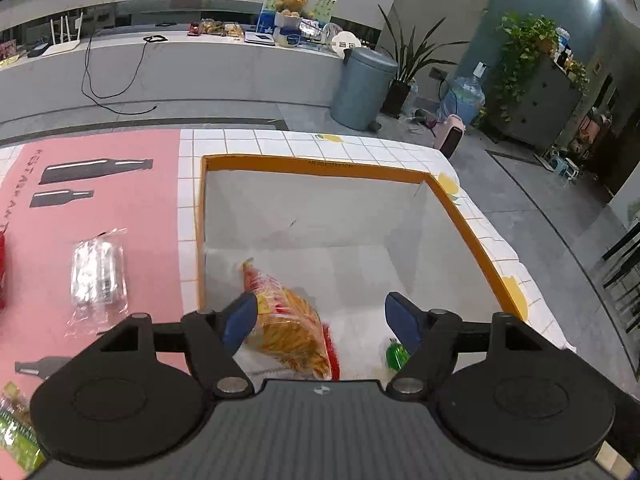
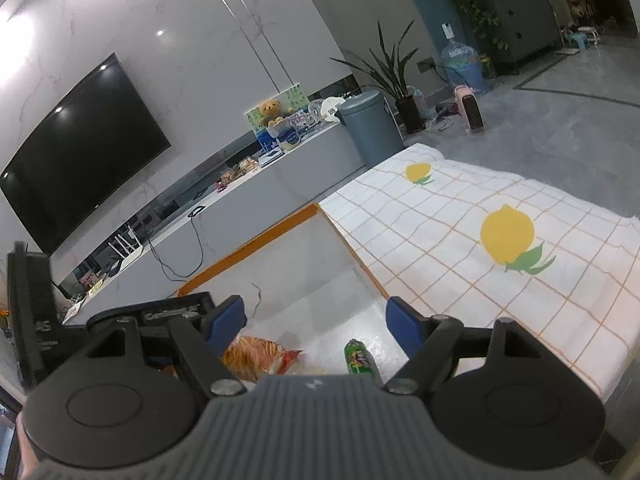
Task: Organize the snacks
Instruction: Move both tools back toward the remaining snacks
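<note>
An orange-rimmed white box [image 1: 320, 168] stands on the table. Inside it lie an orange and red snack bag [image 1: 292, 332] and a green packet [image 1: 396, 354]. My left gripper [image 1: 320, 316] is open above the box, its fingers either side of the snack bag without holding it. A clear plastic packet [image 1: 98, 276] lies on the pink mat [image 1: 120, 200] left of the box. In the right wrist view my right gripper [image 2: 316, 320] is open and empty over the same box [image 2: 248, 248], above the snack bag [image 2: 256, 354] and green packet [image 2: 360, 358].
A green and yellow packet [image 1: 16, 436] and a red packet [image 1: 2, 272] lie at the mat's left edge. A lemon-print cloth [image 2: 480, 240] covers the table right of the box. The other gripper's body [image 2: 36, 312] is at the left. A grey bin [image 1: 360, 88] stands beyond.
</note>
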Demonstrator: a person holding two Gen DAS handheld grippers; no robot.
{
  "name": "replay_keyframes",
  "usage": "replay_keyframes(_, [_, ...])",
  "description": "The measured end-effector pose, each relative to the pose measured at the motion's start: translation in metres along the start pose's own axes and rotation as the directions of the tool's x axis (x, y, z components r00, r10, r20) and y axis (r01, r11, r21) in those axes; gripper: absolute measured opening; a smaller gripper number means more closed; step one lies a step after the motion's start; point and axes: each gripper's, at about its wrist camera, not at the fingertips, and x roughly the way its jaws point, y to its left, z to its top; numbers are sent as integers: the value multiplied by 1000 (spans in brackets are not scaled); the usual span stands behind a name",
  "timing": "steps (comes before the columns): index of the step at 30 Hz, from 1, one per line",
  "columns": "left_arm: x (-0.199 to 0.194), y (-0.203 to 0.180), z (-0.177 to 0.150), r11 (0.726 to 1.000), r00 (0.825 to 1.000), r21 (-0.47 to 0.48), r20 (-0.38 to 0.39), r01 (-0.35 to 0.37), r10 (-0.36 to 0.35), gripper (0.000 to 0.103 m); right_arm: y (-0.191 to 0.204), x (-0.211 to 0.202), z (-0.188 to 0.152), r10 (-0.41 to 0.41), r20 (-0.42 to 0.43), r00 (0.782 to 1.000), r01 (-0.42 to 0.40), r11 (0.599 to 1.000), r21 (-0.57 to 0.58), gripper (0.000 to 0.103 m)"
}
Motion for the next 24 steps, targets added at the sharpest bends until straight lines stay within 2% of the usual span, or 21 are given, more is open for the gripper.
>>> replay_keyframes(4, [-22,9,-5,999,999,-18,21,27,-26,82,4,0,-3,-2,-5,1000,2,1000,-12,77])
replay_keyframes(14, [-80,22,-11,998,996,21,60,63,-64,81,16,9,-9,27,-28,999,-28,997,-68,75])
replay_keyframes(16, [-91,24,-14,998,996,37,74,53,-56,81,18,11,-11,49,-37,998,-51,997,-57,74])
replay_keyframes(19, [-108,28,-20,999,994,47,106,21,-26,81,23,14,-14,136,-63,989,-137,990,-15,74])
replay_keyframes(24, [-135,39,-28,1000,986,21,167,-12,8,81,48,15,-31,189,-32,981,-191,979,-68,73])
